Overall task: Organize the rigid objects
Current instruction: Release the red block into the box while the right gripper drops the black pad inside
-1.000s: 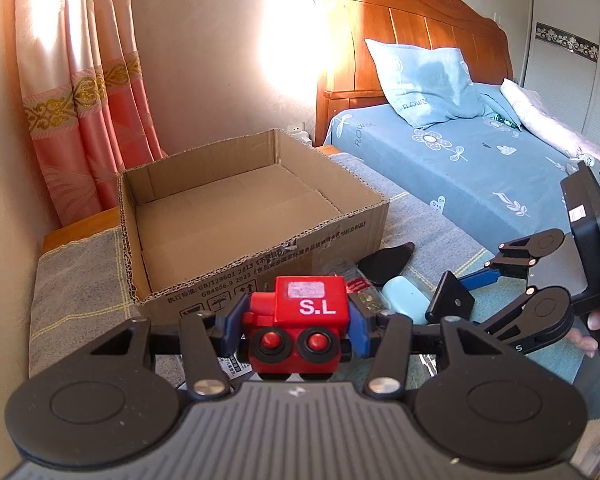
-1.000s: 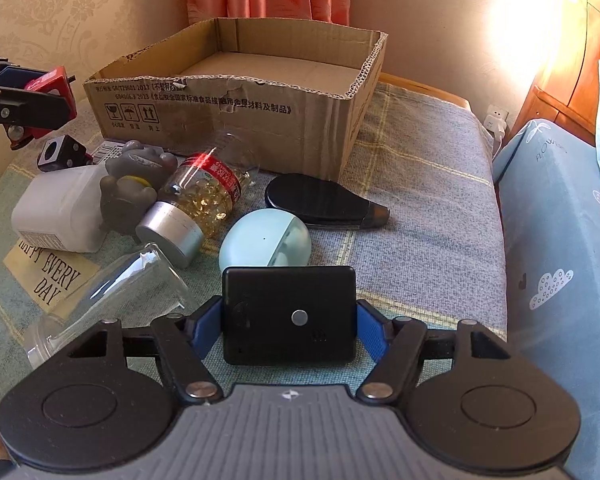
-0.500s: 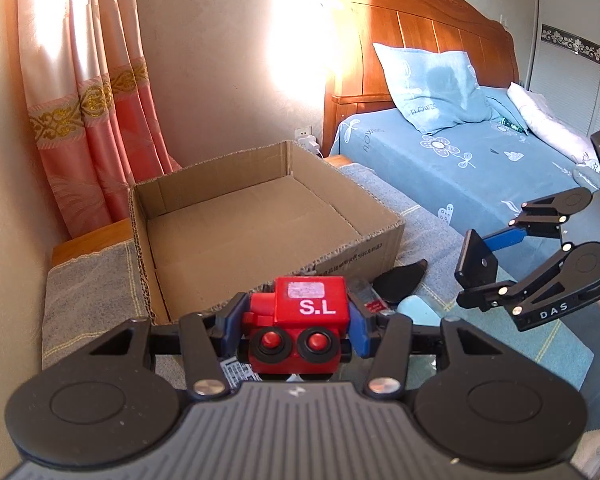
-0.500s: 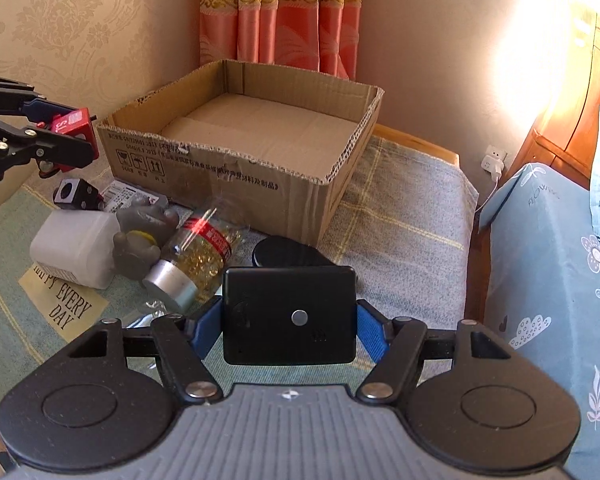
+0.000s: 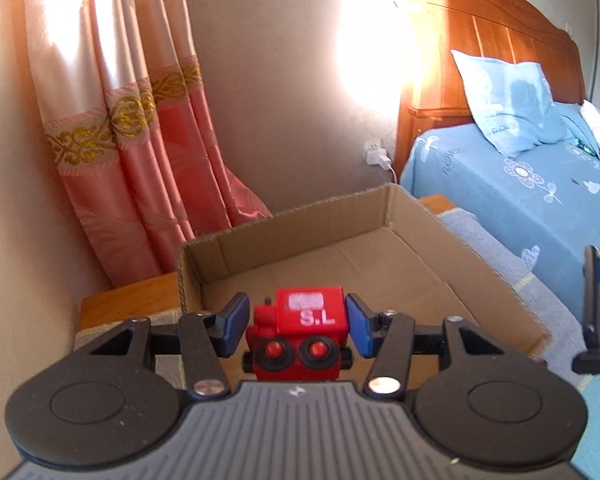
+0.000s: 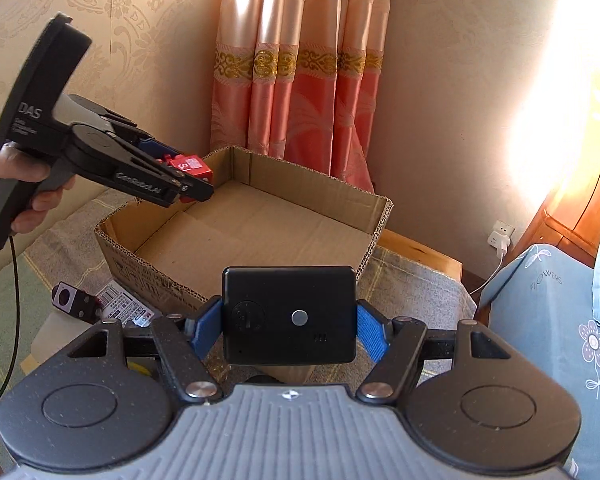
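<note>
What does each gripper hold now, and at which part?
The left gripper is opening, its pads already off the sides of the red toy above the box. The right gripper clamps a black device by its two side edges.

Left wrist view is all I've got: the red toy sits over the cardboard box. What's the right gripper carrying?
Observer: The right gripper is shut on a black box-shaped device.
Operator: Anything outside the box to collect?
Observer: Yes, a small black gadget and a barcoded card lie on the cloth by the cardboard box, at its near left corner.
Operator: How does my gripper look from the side?
Observer: The left gripper hangs above the box's left edge, its jaws opening with the red toy between them.
</note>
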